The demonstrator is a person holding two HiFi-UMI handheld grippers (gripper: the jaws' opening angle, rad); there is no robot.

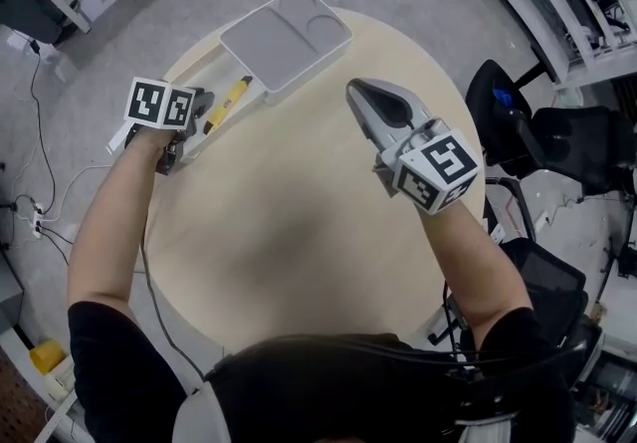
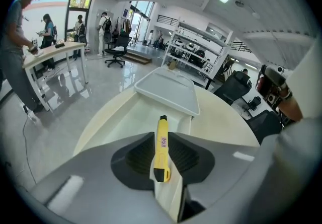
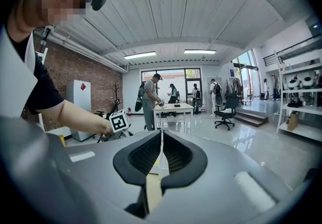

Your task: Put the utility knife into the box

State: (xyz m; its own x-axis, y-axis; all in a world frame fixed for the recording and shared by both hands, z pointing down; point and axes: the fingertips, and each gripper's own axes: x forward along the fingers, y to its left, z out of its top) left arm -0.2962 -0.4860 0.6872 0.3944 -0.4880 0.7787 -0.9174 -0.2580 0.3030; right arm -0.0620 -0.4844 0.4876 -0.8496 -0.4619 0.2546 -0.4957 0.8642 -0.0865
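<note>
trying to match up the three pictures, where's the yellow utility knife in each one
Head view: yellow utility knife at upper left, lying in the long white box, just right of the left gripper.
Left gripper view: lower centre, in line with the jaws.
Right gripper view: not in it.
Shared landmark: pale grey rectangular lid, just beyond the knife's tip in the head view and the left gripper view.

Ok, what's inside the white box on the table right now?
The yellow utility knife lies in the open part of the white box. The grey lid covers the far end, so anything under it is hidden.
</note>
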